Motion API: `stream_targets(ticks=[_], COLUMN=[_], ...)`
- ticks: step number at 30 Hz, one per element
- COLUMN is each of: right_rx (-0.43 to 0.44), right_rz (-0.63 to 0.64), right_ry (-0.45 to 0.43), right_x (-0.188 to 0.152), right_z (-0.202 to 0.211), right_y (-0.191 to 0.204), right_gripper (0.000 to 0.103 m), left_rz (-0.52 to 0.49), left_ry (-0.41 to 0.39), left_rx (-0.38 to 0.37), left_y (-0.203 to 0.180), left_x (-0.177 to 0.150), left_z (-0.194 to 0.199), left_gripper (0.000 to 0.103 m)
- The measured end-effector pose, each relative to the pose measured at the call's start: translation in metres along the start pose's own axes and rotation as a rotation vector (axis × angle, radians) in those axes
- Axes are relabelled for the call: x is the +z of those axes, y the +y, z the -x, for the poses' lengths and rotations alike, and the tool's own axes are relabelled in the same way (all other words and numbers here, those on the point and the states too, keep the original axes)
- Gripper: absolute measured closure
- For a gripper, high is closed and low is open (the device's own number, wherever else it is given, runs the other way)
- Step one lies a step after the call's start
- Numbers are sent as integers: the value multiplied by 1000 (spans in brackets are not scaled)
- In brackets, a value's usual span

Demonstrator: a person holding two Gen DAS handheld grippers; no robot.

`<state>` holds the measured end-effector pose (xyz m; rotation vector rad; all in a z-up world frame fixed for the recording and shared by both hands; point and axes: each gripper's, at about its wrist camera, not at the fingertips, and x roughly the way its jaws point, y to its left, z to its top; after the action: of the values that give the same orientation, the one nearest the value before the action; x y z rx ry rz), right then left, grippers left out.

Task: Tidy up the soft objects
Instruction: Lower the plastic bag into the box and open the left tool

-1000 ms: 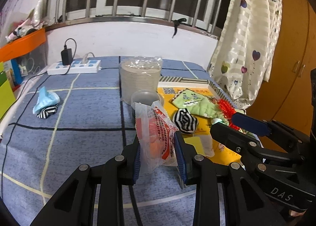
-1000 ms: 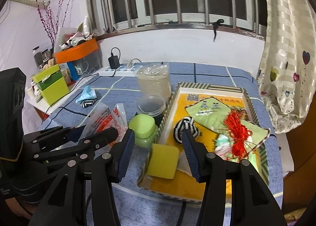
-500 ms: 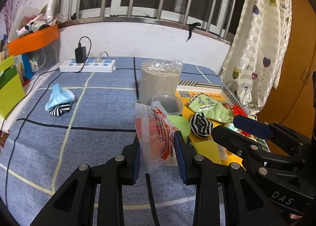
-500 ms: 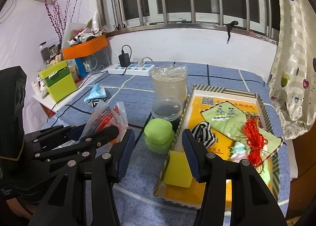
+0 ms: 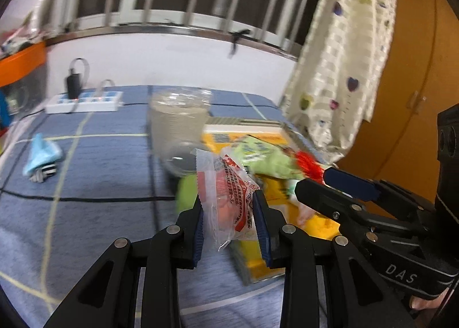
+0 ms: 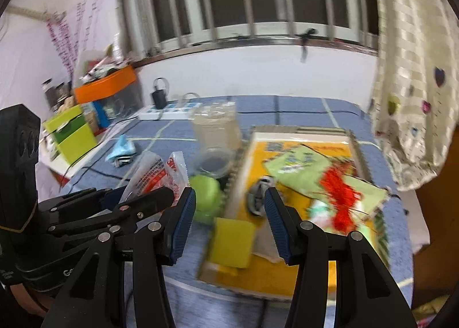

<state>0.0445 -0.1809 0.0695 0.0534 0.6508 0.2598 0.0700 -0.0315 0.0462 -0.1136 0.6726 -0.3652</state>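
My left tool [image 5: 228, 220] pinches a crinkly plastic packet [image 5: 226, 190], held up off the blue desk [image 5: 94, 173] just left of the yellow tray [image 6: 304, 267]. My right tool [image 6: 229, 224] hangs spread and empty over the tray's near end. I judge this the carry step; next the packet needs a free spot in the tray beside the yellow sponge [image 6: 232, 242].

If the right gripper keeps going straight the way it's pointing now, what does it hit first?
Probably the yellow sponge at the tray's near end, just below the open right gripper. The striped sock lies just beyond. The image is blurred, so depth is uncertain.
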Motion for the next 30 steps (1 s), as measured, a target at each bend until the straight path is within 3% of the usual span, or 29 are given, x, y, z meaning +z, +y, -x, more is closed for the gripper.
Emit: stream_targets(ticks=[5, 10, 19, 24, 26, 30], right_rx=[-55, -71, -67, -93, -105, -111], right_rz=[-48, -70, -77, -96, -101, -102], right_ry=[7, 9, 4, -9, -15, -20], right_x=[-3, -4, -5, -6, -6, -5], right_z=[4, 5, 4, 11, 15, 18], right_y=[-25, -38, -40, -50, -53, -54], right_gripper=[52, 52, 52, 52, 52, 52], left_rz=[-19, 2, -11, 18, -12, -87], left_ry=[59, 129, 103, 157, 145, 98], left_rx=[-95, -150, -145, -258, -306, -286], left_y=[-19, -22, -23, -27, -38, -53], left_x=[0, -4, -3, -5, -6, -6], left_z=[-27, -51, -45, -56, -52, -42], left_gripper=[72, 61, 59, 59, 59, 59])
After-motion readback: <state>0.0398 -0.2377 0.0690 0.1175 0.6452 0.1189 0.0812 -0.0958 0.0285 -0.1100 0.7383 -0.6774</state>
